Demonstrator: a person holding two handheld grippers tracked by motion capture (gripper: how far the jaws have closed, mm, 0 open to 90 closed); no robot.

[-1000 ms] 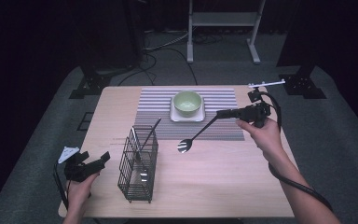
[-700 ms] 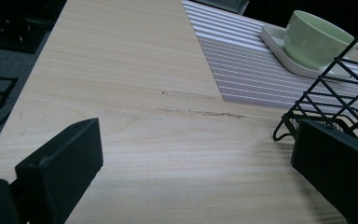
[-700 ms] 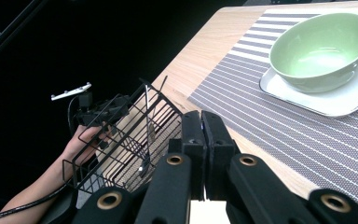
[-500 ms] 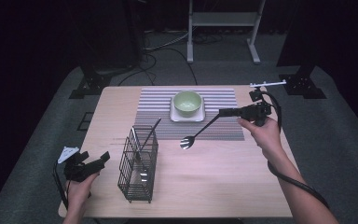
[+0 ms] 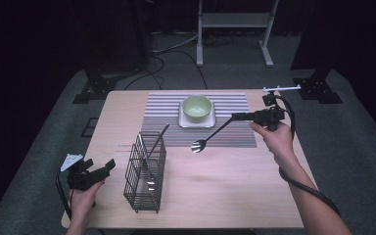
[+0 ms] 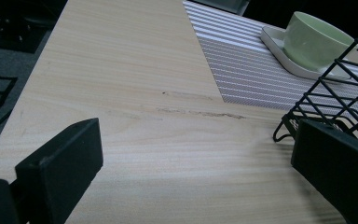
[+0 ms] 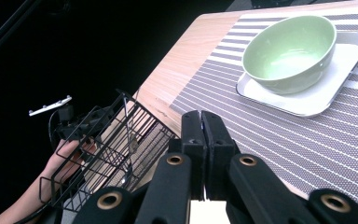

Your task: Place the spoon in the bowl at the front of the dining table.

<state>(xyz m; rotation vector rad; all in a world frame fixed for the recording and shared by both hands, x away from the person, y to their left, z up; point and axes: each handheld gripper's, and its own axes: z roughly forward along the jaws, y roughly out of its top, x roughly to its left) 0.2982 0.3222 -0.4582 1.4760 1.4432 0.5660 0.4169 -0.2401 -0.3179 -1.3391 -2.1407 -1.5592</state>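
High view: the right gripper [image 5: 235,117] clamps a spoon [image 5: 210,136] by its handle, bowl end hanging at seven o'clock over the striped mat [image 5: 235,105]. Left gripper view: the left gripper [image 6: 191,163] gapes empty beside the wire basket [image 6: 335,100]. Right gripper view: jaws pressed together, spoon hidden.

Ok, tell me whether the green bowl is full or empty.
Empty: the right gripper view looks into the green bowl on its white tray, and only its bare inside shows.

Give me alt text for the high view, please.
The right gripper holds a black-handled metal fork above the striped placemat, beside a pale green bowl on a white square plate. The open left gripper rests beside a black wire cutlery basket.
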